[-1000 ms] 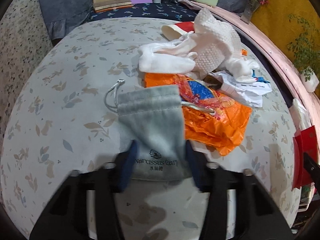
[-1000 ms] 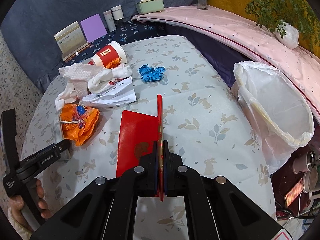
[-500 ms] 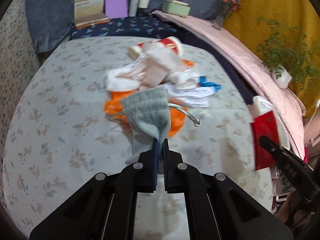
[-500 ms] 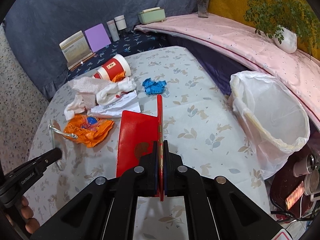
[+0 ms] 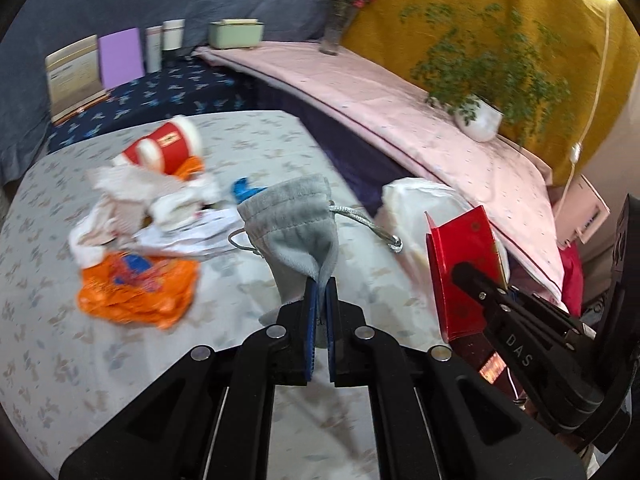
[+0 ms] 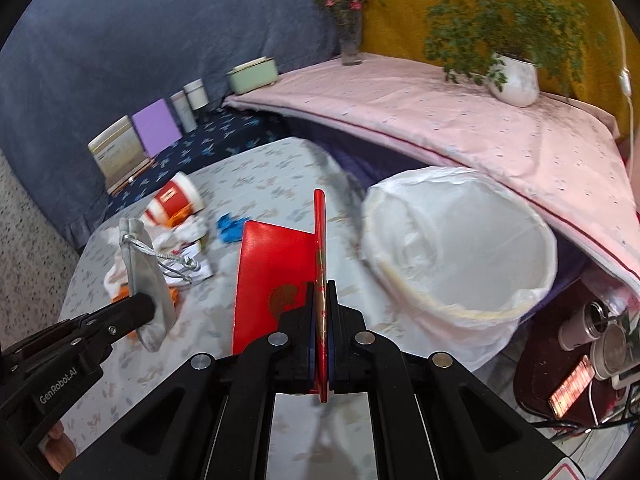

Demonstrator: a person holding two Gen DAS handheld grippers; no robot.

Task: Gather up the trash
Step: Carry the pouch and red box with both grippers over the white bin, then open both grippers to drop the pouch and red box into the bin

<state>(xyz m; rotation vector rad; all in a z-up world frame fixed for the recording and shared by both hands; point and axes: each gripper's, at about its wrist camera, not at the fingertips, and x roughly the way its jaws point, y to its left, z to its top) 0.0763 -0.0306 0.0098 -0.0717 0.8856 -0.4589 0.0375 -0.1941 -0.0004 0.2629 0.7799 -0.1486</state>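
My left gripper (image 5: 319,292) is shut on the bottom corner of a grey drawstring pouch (image 5: 294,222), which hangs lifted above the table; the pouch (image 6: 146,276) also shows at the left of the right wrist view. My right gripper (image 6: 320,300) is shut on a red folded card (image 6: 276,276), held upright over the table; the card (image 5: 460,268) stands at the right in the left wrist view. A bin lined with a white bag (image 6: 460,248) stands off the table's right edge. On the table lie an orange wrapper (image 5: 136,288), white cloths and paper (image 5: 160,208), a red paper cup (image 5: 164,148) and a blue scrap (image 5: 244,190).
The table (image 5: 48,360) has a leaf-print cloth. A pink-covered ledge (image 6: 440,108) carries a potted plant (image 6: 512,80), a vase (image 6: 350,44) and a green box (image 6: 252,74). Books and jars (image 6: 152,132) line the back. A thermos and cables (image 6: 584,324) sit low right.
The left gripper shut on the pouch, lifted it off the table and carried it right toward the bin. The right gripper rose with the red card and moved closer to the bin.
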